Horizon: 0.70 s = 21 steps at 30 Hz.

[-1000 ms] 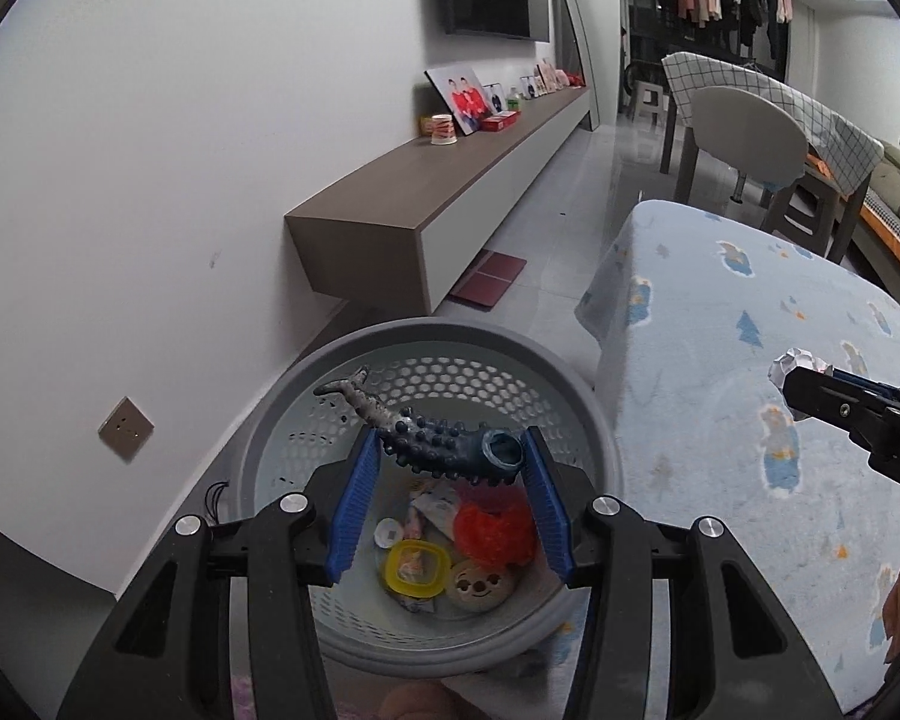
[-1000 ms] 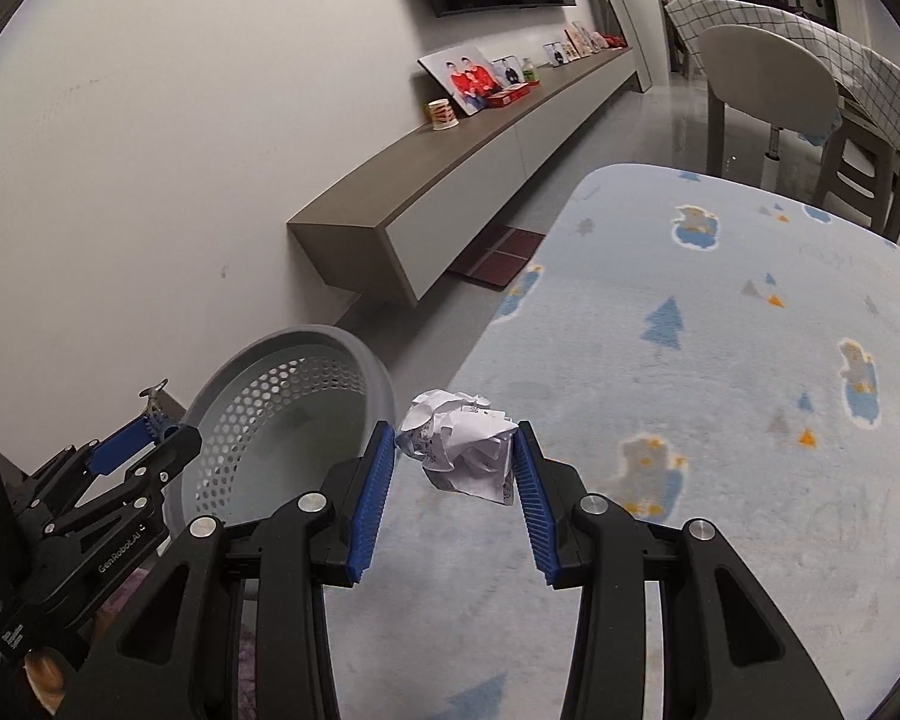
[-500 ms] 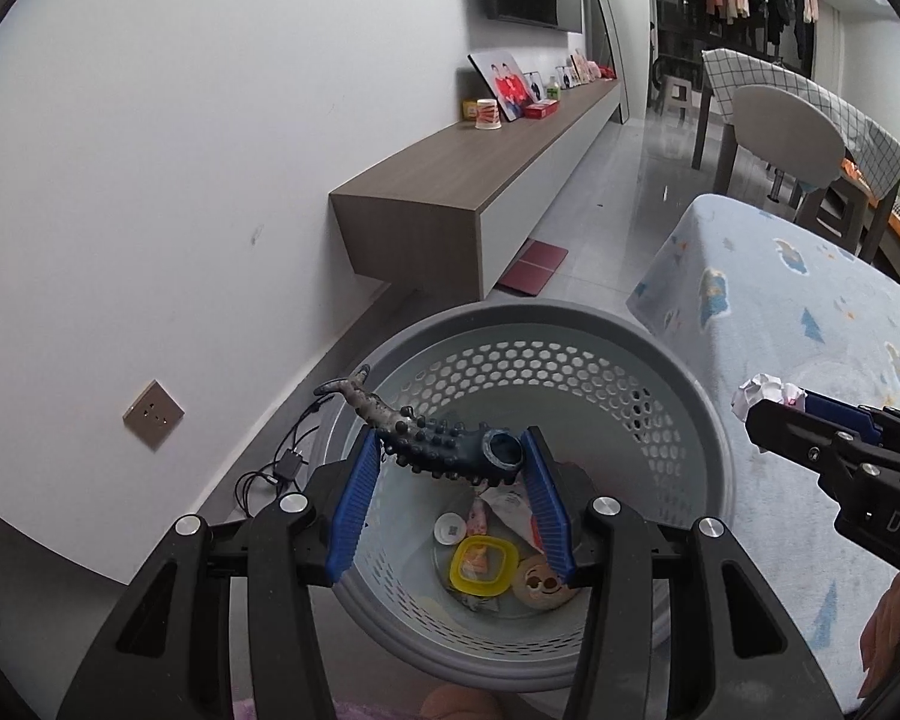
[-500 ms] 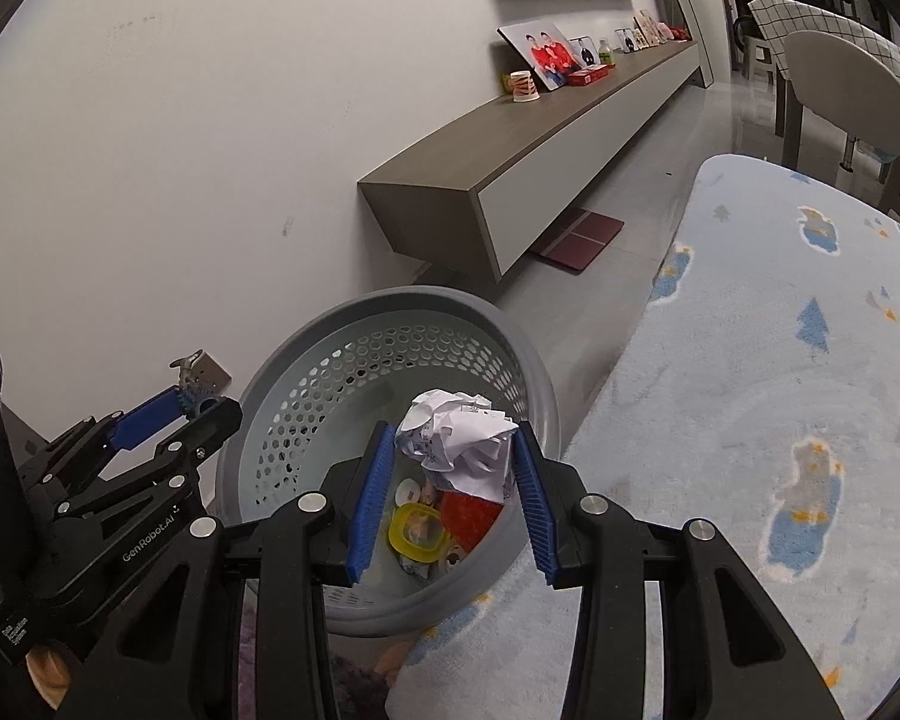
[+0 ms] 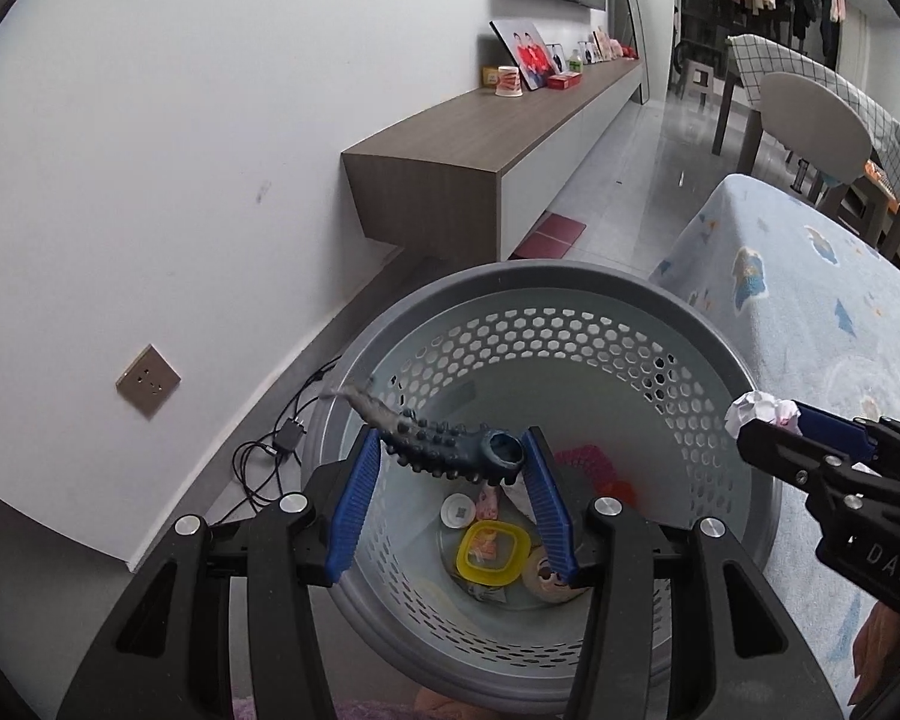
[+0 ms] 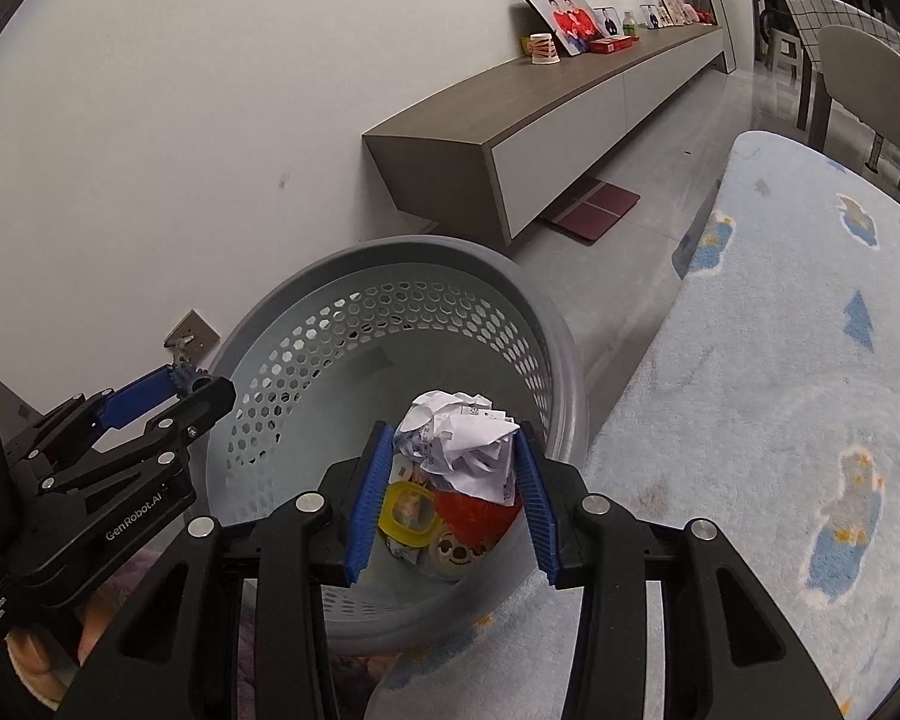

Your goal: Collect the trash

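My left gripper [image 5: 450, 456] is shut on a dark blue knobbly rubber tentacle [image 5: 444, 447] and holds it over the grey perforated basket [image 5: 570, 294]. My right gripper [image 6: 450, 450] is shut on a crumpled white paper ball [image 6: 459, 441], also above the basket [image 6: 390, 255]. The right gripper shows in the left wrist view [image 5: 768, 426] at the basket's right rim. The left gripper shows in the right wrist view [image 6: 192, 387] at the basket's left rim. Inside the basket lie a yellow lid [image 5: 491, 552], a red piece [image 6: 474, 510] and other small trash.
The basket stands on the floor between a white wall and a table with a light blue patterned cloth [image 6: 780, 390]. A wall socket [image 5: 147, 381] and cables [image 5: 270, 450] are at the left. A low wooden cabinet [image 5: 480, 138] runs along the wall; chairs [image 5: 810, 120] stand far right.
Both grippers have moved left and forward over the basket. The paper ball went from above the tablecloth to above the basket's inside. Both keep their hold.
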Available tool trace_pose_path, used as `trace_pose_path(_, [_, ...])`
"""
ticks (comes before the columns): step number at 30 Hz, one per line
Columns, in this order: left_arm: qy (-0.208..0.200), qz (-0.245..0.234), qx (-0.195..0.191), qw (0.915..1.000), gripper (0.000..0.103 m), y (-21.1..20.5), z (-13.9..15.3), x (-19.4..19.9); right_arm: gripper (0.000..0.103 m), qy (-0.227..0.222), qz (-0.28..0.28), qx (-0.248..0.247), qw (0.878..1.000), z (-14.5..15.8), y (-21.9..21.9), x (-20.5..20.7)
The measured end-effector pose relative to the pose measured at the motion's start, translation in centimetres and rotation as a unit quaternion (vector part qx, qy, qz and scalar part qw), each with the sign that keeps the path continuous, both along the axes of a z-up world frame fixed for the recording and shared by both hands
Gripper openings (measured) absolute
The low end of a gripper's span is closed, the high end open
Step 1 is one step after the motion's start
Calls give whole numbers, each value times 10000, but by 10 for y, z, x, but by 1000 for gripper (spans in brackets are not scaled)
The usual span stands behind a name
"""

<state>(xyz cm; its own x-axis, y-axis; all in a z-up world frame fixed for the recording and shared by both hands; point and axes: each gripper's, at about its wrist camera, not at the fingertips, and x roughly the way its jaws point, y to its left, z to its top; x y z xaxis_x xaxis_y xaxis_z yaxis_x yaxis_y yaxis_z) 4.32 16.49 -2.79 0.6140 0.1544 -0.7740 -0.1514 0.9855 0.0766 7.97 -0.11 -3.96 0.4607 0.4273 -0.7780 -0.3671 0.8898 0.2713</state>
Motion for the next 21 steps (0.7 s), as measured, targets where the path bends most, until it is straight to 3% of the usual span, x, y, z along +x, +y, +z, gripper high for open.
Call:
trace_pose_path(4, [35, -8, -4, 10000, 58, 0, -2, 0, 42, -67, 47, 104, 9999, 3, 1, -1])
trace_pose_path(8, [7, 49, 7, 10000, 70, 1, 0, -2, 54, -140, 1, 155, 9998, 7, -3, -4])
trace_pose_path(21, [-20, 180, -29, 9998, 77, 3, 0, -1, 55, -171, -30, 24, 9998, 4, 0, -7])
